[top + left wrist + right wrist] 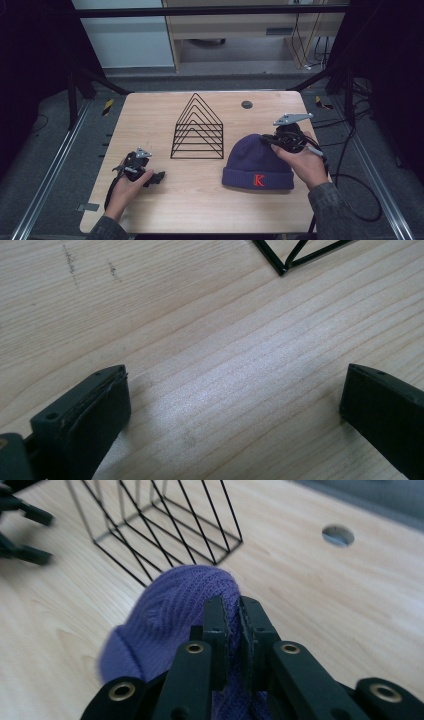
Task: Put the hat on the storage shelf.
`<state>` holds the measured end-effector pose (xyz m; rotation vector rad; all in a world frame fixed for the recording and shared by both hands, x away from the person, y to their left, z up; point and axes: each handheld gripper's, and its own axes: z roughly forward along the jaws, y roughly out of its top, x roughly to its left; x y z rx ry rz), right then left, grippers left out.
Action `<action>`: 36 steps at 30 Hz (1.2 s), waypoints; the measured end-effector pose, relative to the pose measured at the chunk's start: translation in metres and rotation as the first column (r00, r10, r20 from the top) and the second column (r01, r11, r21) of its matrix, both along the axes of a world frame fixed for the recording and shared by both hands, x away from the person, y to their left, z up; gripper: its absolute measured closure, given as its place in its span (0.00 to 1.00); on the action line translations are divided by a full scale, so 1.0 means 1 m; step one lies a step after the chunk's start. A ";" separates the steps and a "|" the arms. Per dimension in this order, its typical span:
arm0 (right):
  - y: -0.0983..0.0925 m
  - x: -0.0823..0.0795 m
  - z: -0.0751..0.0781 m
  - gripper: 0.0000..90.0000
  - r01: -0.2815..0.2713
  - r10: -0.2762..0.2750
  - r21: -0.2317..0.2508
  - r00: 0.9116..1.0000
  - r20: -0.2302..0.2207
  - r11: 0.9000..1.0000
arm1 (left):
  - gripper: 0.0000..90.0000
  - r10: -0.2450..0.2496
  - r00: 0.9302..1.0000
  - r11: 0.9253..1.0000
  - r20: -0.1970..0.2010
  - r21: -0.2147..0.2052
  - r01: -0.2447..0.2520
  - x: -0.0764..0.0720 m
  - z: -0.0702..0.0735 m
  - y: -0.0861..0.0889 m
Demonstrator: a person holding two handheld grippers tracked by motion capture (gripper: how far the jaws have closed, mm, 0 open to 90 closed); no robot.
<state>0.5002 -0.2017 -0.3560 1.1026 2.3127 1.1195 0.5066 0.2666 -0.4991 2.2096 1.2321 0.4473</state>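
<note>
Purple knit hat [257, 160], lower right of the tabletop [200, 205], pinched by the right claw [233, 615]; left claw [235, 410] apart, empty; hat not yet lifted.

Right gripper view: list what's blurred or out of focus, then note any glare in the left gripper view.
Right gripper view: the purple beanie looks soft at its lower left edge, and the left gripper at the far left is blurred. Left gripper view: a pale sheen lies on the table between the open jaws; the wood grain stays sharp.
</note>
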 end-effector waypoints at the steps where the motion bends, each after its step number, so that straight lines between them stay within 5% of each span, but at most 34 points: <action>1: 0.000 0.000 0.000 0.93 0.000 0.000 0.000 1.000 0.000 1.000 | 0.00 0.000 1.000 1.000 0.000 0.000 0.000 0.000 0.000 0.000; 7: 0.002 -0.014 0.045 0.93 -0.043 0.042 0.009 0.995 0.092 0.999 | 0.00 0.000 1.000 1.000 0.000 0.000 0.000 0.000 0.000 0.000; 13: 0.000 -0.004 0.084 0.93 -0.033 0.033 -0.002 0.987 0.155 0.999 | 0.00 -0.001 1.000 1.000 0.001 -0.001 0.001 0.000 0.000 0.000; 26: 0.006 0.008 0.128 0.93 0.002 -0.007 0.022 0.976 0.216 1.000 | 0.00 0.000 1.000 1.000 0.005 -0.003 0.000 0.000 0.000 0.000; 36: 0.015 0.016 0.149 0.93 0.016 -0.027 0.047 0.968 0.250 0.999 | 0.00 -0.001 1.000 1.000 0.005 -0.004 0.001 0.000 0.000 0.000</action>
